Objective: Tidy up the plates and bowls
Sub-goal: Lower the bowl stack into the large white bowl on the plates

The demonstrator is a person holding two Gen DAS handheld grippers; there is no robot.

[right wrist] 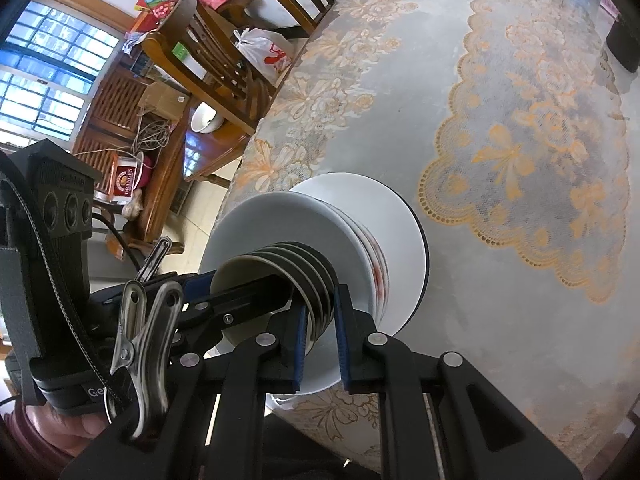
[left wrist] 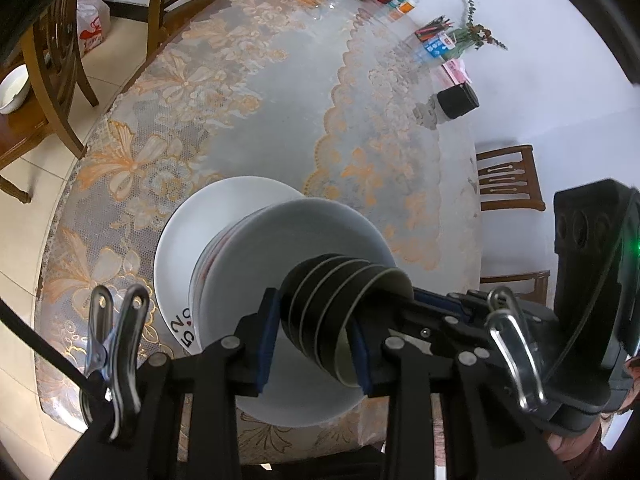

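While both grippers converge on it from opposite sides, the stack of dark bowls (left wrist: 344, 312) sits nested in the top white plate (left wrist: 280, 280) of the plate pile, low-centre in the left wrist view and at the near edge of the desk (left wrist: 280, 120). Left gripper (left wrist: 314, 344): fingers (left wrist: 267, 340) narrowed to a moderate gap, blue pads flanking the bowl stack on either side; contact looks likely, but firm pressure cannot be confirmed. Right gripper (right wrist: 322, 340): fingers (right wrist: 344, 344) narrower, straddling the rims of the same bowl stack (right wrist: 296, 280) in the lower centre of its view. Stack axis runs upward off the plates (right wrist: 360, 220), tilted toward both cameras by the lens. The left gripper appears at lower left in the right view, crossing over the bowl mouth. Judgement: both hands equally near; the coming move turns on the stack lying directly between both finger pairs, so a lift along the stack axis would carry it clear of the plates.
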